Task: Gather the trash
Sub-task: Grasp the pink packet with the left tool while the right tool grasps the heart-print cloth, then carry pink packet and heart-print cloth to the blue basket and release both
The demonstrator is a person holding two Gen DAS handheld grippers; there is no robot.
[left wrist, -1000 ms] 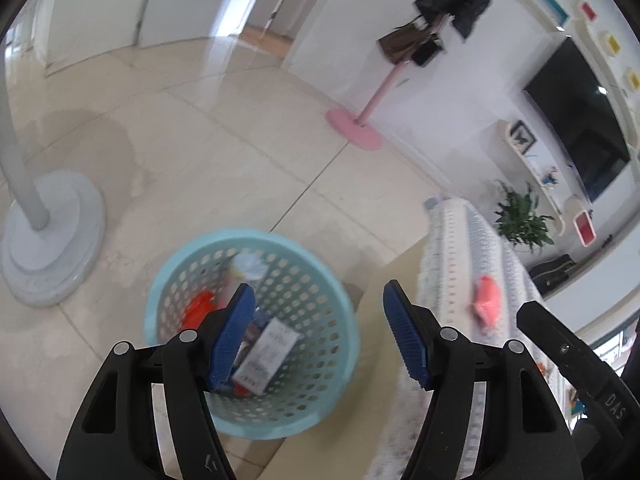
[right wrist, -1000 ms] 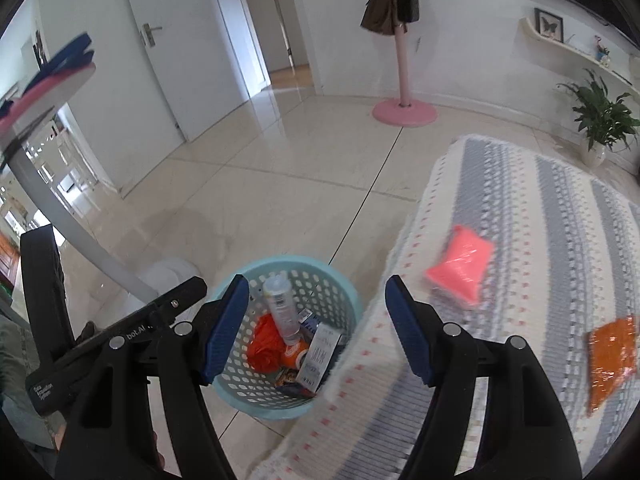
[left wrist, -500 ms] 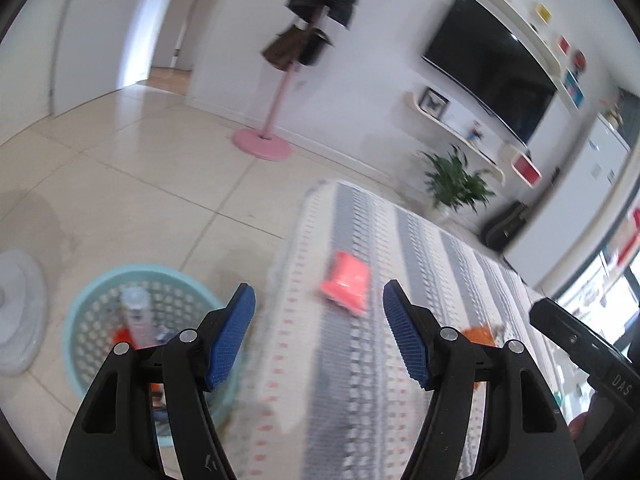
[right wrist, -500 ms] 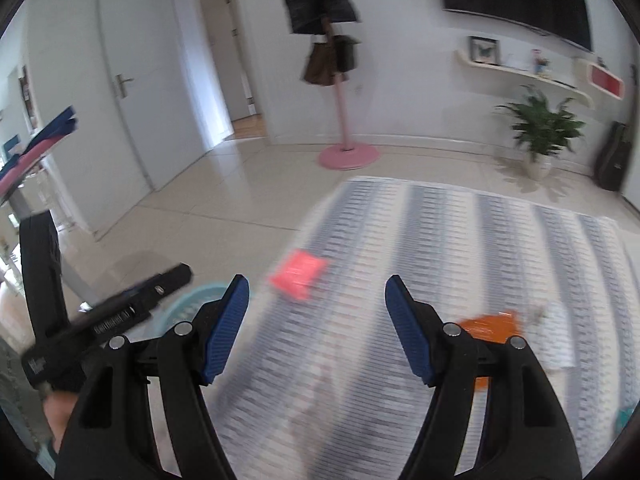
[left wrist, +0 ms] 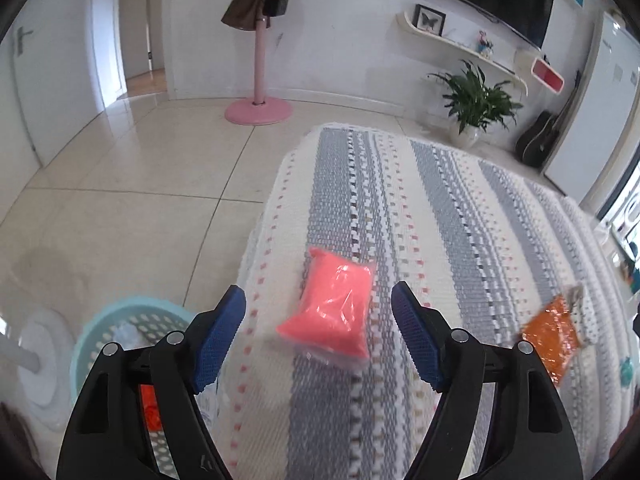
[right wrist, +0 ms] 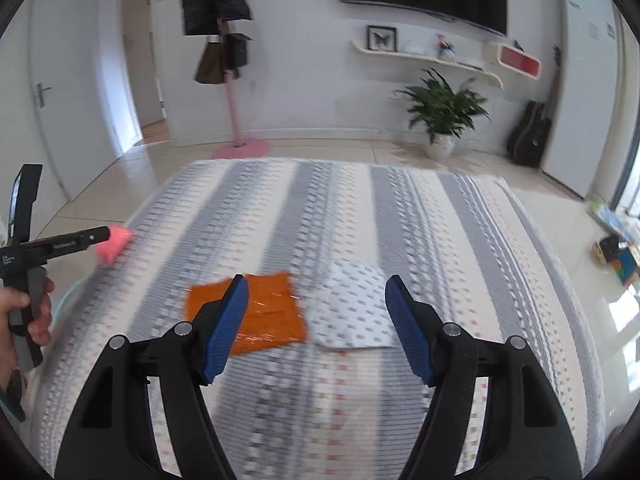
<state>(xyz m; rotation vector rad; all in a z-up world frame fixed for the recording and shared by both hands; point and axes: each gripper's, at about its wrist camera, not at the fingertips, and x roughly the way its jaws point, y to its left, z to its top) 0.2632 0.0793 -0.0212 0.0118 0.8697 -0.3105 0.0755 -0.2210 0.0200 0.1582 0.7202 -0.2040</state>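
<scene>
Two hand-held grippers hang over the striped tabletop, both spread with nothing between the pads. The left hand-held gripper (left wrist: 318, 334), its jaws just widened, frames the pink packet (left wrist: 334, 306); the right hand-held gripper (right wrist: 316, 328) straddles the orange wrapper (right wrist: 262, 312) and a dotted white packet (right wrist: 352, 312). Flat, slippery film may slide away, or the cloth bunch up, when the pads close.

A pink coat stand (left wrist: 258, 80) stands upper left, a plant (left wrist: 476, 100) upper right, a guitar (left wrist: 538, 140) beside it.
</scene>
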